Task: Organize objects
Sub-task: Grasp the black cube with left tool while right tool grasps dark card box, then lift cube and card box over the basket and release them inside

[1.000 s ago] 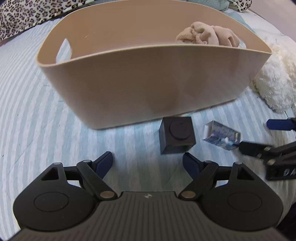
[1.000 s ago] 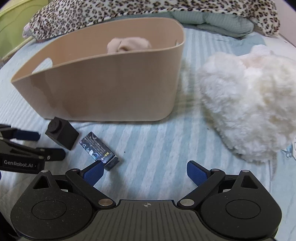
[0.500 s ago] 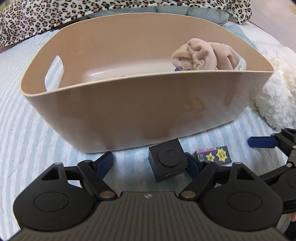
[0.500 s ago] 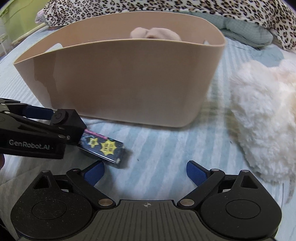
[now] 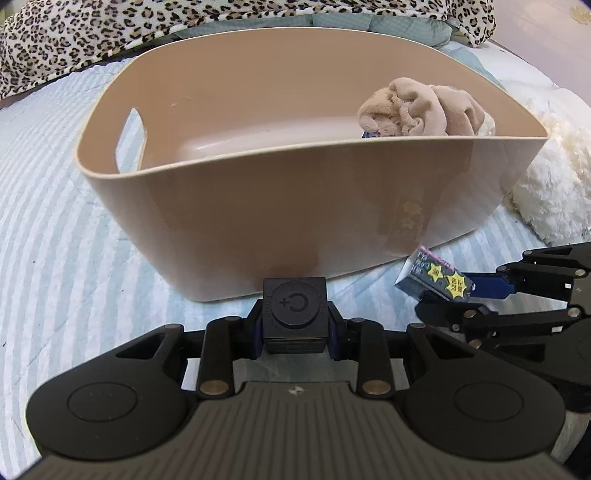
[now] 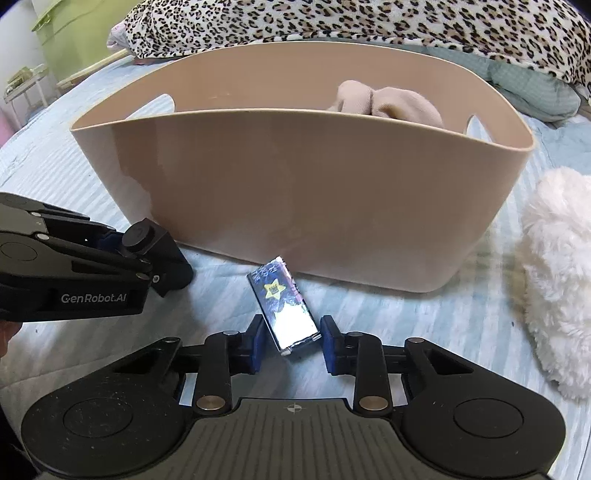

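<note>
My left gripper (image 5: 294, 334) is shut on a black cube (image 5: 294, 310) with a round knob, just in front of the beige tub (image 5: 280, 206). The cube also shows in the right wrist view (image 6: 155, 245), held by the left gripper (image 6: 118, 240). My right gripper (image 6: 293, 343) is closed around a small dark foil packet (image 6: 282, 306) with yellow stars, slightly tilted between the pads. The packet also shows in the left wrist view (image 5: 436, 278), held by the right gripper (image 5: 458, 295). A tan crumpled cloth (image 5: 417, 109) lies inside the tub at its right end.
The tub stands on a blue-and-white striped bedcover (image 5: 55, 229). A white fluffy plush (image 6: 557, 273) lies to the tub's right. A leopard-print blanket (image 6: 351, 22) and a teal pillow (image 6: 532, 88) lie behind the tub.
Both grippers moved forward and closed: the left on the black cube, the right on the foil packet. The packet turned lengthwise between the right fingers.
</note>
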`<act>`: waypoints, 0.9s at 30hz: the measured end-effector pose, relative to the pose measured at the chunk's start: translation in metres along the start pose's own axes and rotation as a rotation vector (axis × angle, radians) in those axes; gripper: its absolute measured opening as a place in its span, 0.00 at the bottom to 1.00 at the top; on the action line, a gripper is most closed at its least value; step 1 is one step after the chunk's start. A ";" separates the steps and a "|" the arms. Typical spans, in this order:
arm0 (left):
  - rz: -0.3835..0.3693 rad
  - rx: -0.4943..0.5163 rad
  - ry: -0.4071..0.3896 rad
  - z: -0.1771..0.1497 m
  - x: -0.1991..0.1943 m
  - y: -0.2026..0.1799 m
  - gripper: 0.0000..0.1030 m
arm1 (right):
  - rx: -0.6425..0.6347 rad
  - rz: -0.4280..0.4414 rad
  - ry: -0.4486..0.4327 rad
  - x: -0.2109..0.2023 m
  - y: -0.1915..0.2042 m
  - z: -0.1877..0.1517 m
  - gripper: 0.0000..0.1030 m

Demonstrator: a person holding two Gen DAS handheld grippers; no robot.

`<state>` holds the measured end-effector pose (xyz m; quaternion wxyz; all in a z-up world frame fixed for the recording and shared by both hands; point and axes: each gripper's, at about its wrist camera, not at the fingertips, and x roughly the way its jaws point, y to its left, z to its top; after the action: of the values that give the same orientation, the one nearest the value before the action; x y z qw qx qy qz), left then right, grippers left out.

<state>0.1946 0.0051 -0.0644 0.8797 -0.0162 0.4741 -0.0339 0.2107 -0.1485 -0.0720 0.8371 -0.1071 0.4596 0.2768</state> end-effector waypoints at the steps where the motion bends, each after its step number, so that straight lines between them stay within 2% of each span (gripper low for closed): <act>1: 0.000 0.000 -0.001 -0.001 -0.001 0.000 0.32 | 0.009 0.003 0.001 -0.001 -0.001 0.000 0.26; 11: -0.006 0.031 -0.043 -0.008 -0.037 0.002 0.32 | 0.044 -0.014 -0.035 -0.033 -0.004 -0.002 0.24; 21: -0.021 0.088 -0.154 -0.006 -0.089 0.005 0.32 | 0.055 -0.017 -0.166 -0.084 -0.008 0.003 0.24; 27: -0.040 0.101 -0.220 0.009 -0.112 0.000 0.32 | 0.060 -0.013 -0.252 -0.110 -0.009 0.022 0.24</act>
<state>0.1406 0.0136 0.0338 0.9252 0.0148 0.3720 -0.0733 0.1844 -0.1864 0.0310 0.8927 -0.0492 0.3584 0.2688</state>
